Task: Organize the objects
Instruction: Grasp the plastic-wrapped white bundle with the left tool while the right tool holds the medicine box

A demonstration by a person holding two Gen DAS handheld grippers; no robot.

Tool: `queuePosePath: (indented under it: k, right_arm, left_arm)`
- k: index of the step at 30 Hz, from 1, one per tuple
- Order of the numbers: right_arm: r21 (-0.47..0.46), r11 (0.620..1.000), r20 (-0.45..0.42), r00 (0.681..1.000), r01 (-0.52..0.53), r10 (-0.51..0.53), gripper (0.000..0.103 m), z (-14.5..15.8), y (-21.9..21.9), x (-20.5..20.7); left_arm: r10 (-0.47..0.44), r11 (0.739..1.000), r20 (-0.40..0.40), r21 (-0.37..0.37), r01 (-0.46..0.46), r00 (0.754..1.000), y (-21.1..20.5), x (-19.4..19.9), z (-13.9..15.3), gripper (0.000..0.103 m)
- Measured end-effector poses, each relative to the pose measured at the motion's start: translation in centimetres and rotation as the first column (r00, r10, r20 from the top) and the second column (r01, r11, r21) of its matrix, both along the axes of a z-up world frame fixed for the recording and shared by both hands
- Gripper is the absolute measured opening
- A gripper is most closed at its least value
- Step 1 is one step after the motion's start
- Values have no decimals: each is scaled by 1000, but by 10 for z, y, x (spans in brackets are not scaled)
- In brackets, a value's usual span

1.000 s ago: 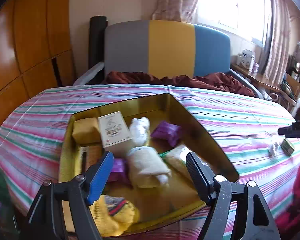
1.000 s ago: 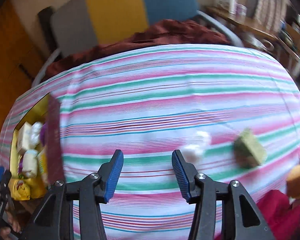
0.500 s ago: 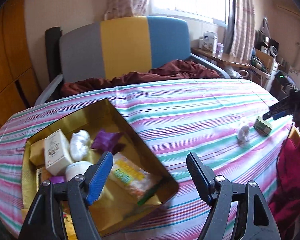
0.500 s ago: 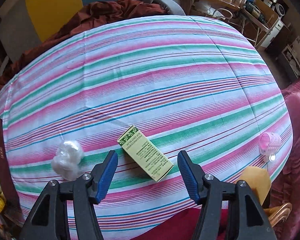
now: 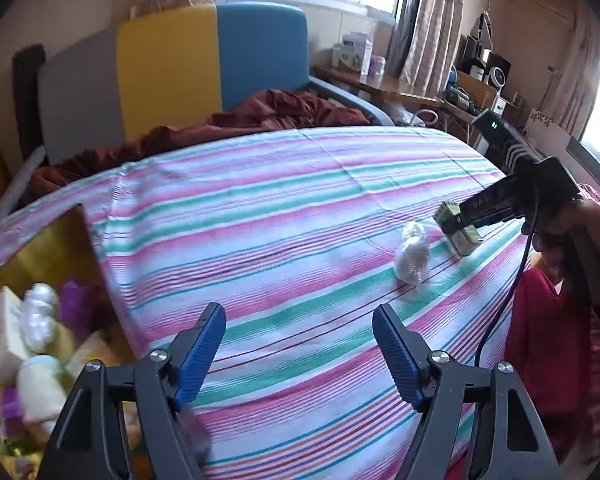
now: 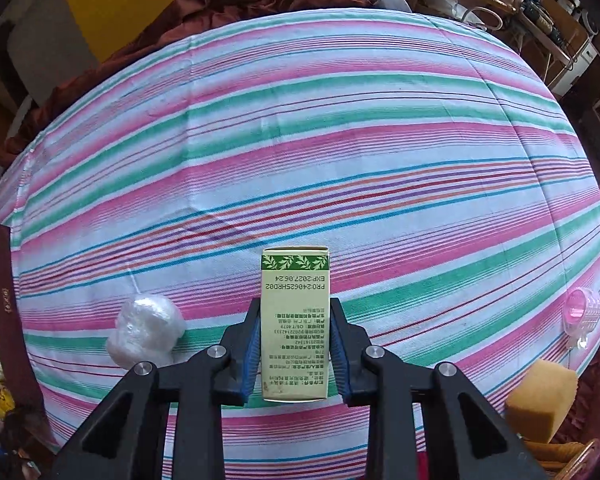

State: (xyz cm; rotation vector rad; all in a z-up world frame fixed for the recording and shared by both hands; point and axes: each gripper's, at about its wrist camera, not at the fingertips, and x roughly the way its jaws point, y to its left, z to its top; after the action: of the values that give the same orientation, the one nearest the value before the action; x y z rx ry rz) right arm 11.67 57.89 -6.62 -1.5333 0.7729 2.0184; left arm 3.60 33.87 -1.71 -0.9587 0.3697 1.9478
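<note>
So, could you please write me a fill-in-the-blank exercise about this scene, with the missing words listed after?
1. The right gripper is shut on a small ____ box with a leaf pattern.
2. The white plastic-wrapped bundle lies on the striped ____.
3. The left gripper is open and holds ____.
4. Near the cloth's right edge, in the right wrist view, lies a ____ hair roller.

Missing words: green; tablecloth; nothing; pink

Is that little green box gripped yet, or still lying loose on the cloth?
Gripped: the right gripper has just closed, its blue pads pressing both long sides of the green box.
</note>
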Motion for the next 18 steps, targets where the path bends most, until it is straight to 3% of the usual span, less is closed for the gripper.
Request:
queuePosePath:
  k: [2, 5, 8, 18]
  right_arm:
    - [-105, 992, -64, 995, 70, -77, 30, -8, 11, 9]
    - [-271, 944, -155, 960, 188, -235, 30, -26, 29, 29]
    - [-221, 951, -152, 955, 217, -254, 30, -22, 31, 33]
    - [-200, 957, -135, 962, 208, -237, 30, -28, 27, 37]
  left_arm:
    - [-23, 1000, 43, 1, 23, 999, 13, -1, -7, 70]
    - [-64, 998, 51, -1, 64, 997, 35, 2, -16, 67]
    - [-100, 995, 38, -11, 100, 994, 56, 4, -20, 61]
    - [-196, 980, 23, -25, 197, 980, 125, 10, -35, 61]
